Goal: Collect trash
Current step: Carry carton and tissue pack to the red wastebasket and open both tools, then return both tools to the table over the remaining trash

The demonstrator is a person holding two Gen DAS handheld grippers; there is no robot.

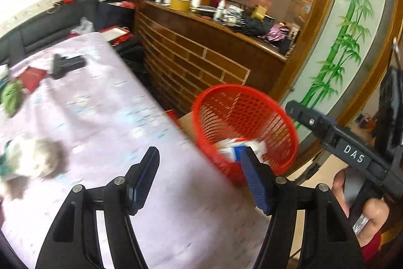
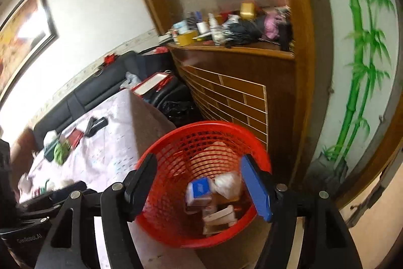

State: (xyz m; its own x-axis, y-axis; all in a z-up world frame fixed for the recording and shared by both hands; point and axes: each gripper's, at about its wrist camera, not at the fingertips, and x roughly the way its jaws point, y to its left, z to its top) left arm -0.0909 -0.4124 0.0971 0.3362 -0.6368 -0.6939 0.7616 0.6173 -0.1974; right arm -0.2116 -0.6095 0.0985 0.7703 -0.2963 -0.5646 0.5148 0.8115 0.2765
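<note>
Room: cluttered living space, a table under a pale lilac cloth (image 1: 105, 117), a wooden cabinet (image 1: 201, 62) behind it, a bamboo mural (image 1: 352, 24) on the wall.
Right gripper (image 2: 199, 188): jaws spread wide, nothing between them; it hangs directly above the red basket (image 2: 201, 138).
Left gripper (image 1: 199, 180): jaws likewise spread and empty, poised over the table's edge beside the basket.
Basket: stands on the floor against the table's side; inside lie a blue-and-white carton (image 2: 199, 189), a crumpled white wad (image 2: 226, 183) and other scraps.
Remaining trash: a crumpled white tissue (image 1: 35, 160) on the cloth, to the left of the left gripper and near it; a green scrap (image 1: 11, 97) farther off.
Nearer tool: the left, by my judgement; tissue's long axis unclear from blur.
Writing: "DAS" (image 1: 354, 153) on the right tool's body; "GenRobot.AI" (image 2: 29, 240) on the left tool's.
</note>
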